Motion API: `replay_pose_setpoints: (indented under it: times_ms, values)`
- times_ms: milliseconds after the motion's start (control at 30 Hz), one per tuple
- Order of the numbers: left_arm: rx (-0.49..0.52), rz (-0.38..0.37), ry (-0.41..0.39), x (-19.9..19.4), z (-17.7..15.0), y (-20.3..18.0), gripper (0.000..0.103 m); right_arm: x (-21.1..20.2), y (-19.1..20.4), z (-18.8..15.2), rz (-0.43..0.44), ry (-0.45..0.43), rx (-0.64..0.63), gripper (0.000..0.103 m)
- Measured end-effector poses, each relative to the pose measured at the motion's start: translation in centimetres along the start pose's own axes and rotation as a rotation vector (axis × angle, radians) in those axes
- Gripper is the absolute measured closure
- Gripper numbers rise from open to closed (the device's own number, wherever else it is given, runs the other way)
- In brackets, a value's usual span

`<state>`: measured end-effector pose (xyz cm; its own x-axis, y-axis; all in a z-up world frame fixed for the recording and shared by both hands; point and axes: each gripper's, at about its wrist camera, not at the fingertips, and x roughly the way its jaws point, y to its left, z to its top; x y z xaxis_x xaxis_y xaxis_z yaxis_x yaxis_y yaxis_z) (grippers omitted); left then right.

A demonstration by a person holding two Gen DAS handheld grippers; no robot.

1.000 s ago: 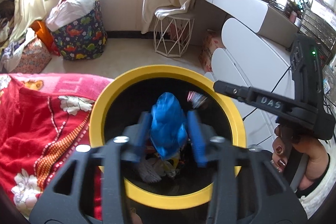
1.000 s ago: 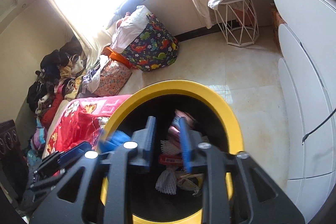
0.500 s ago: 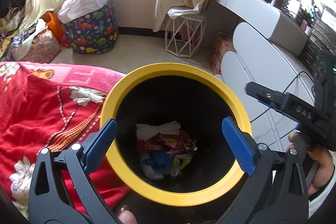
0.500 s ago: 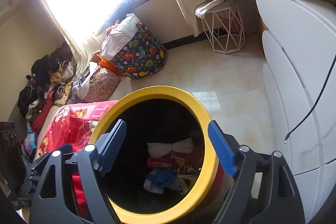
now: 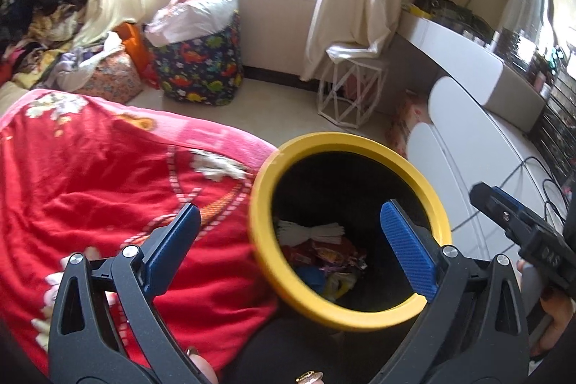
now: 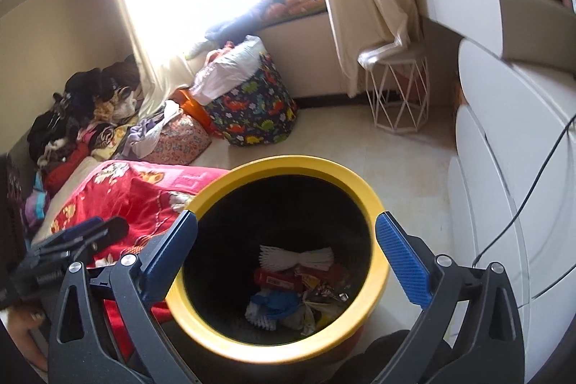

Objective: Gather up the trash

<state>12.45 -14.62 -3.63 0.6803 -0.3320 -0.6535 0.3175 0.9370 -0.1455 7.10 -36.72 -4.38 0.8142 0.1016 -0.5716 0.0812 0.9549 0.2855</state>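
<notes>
Both grabbers have just sprung wide, nothing between the pads: left gripper [image 5: 289,247] half over the red flowered blanket [image 5: 108,189], right gripper [image 6: 288,258] above the round black bin with the yellow rim [image 6: 378,204]. The crumpled blue wrapper [image 6: 277,303] lies at the bin's bottom, well below both. Main risk, I reckon: a careless swing clips that rim and tips everything out.

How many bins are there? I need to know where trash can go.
1: the bin, yellow-rimmed, stands on the floor beside the red blanket, below both open grippers. Others may be hidden.
</notes>
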Motion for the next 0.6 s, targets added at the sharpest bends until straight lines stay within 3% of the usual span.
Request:
replay_pose_setpoints:
  times_ms: [267, 600]
  values:
    - [-0.034, 0.126, -0.118, -4.9, -1.8, 3.3, 0.011, -2.4, 4.5, -1.9, -0.008, -0.163, -0.098, 0.006]
    - [-0.078, 0.178, -0.229, -9.0, -3.6, 4.8, 0.011, -4.6, 8.3, -4.9, -0.103, -0.338, -0.204, 0.006]
